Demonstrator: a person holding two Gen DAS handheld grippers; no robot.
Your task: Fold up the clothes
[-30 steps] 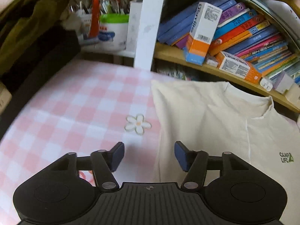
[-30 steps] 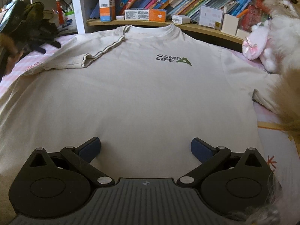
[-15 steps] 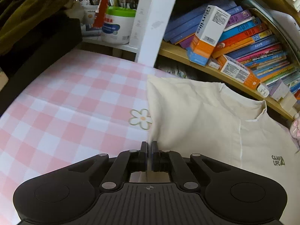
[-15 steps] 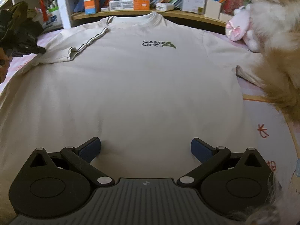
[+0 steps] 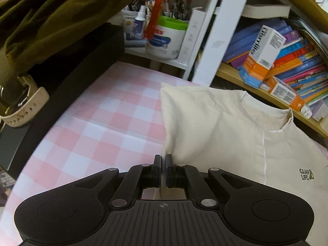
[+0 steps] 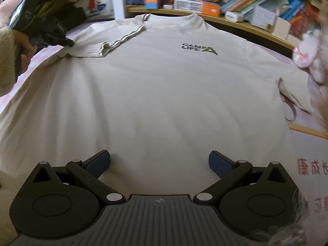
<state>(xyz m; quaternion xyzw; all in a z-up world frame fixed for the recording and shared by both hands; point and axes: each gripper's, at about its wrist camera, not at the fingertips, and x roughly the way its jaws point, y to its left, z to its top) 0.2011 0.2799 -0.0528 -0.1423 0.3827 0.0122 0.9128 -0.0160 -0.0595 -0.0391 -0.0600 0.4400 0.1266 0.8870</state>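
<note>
Left gripper (image 5: 163, 171) is clamped on the side edge of the cream short-sleeved cotton T-shirt (image 6: 164, 94), lifting that edge off the pink-and-white checked cloth (image 5: 102, 127). Shirt lies spread face up on the cloth, collar toward the wooden bookshelf (image 6: 256, 31), 1 sleeve folded inward. Right gripper (image 6: 159, 163) hovers over the shirt's lower part, fingers spread wide, holding nothing.
</note>
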